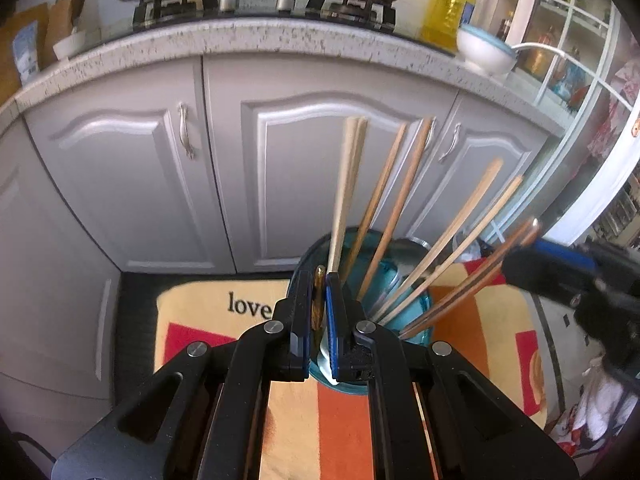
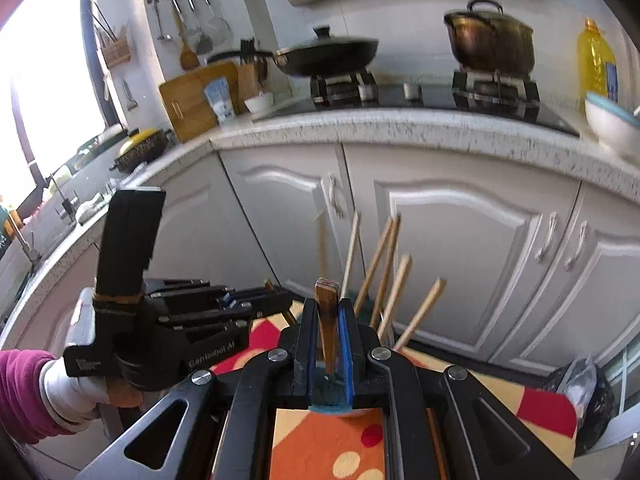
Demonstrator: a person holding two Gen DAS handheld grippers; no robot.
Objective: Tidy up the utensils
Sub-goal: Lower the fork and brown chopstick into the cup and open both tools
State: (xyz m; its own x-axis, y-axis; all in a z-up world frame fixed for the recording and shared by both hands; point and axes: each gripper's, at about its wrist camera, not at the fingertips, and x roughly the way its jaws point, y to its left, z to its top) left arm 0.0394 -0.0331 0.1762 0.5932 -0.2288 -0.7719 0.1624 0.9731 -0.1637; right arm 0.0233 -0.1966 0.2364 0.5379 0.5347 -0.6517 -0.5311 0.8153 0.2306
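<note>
— Looking along our left gripper (image 1: 319,280), what do we have between the blue pads?

— We have a gold-handled utensil (image 1: 319,300) clenched there, its handle standing up between the jaws and a silvery end showing below them. Whether that end is a spoon bowl we cannot say.

— And the holder?

— We see the teal utensil holder (image 1: 416,312) just past the fingertips, at about one o'clock from them, standing on the colourful mat (image 1: 208,320) with "love" printed on it. Several wooden chopsticks (image 1: 384,208) fan out of it, leaning toward twelve and two o'clock.

— What about our right gripper (image 2: 329,308)?

— We have it clamped on a pair of dark brown chopsticks (image 2: 327,320), held nearly upright, with their lower ends over the teal holder, which is mostly hidden behind the jaws. In the left wrist view those dark chopsticks run out toward three o'clock, up to the right gripper's black body.

— Anything else in sight?

— We see our left hand (image 2: 80,384), white-gloved with a magenta sleeve, at eight o'clock in the right wrist view. Grey cabinet doors (image 1: 132,184) stand behind the holder, and a pan (image 2: 324,56) and a pot (image 2: 492,40) sit on the hob at twelve o'clock.
</note>
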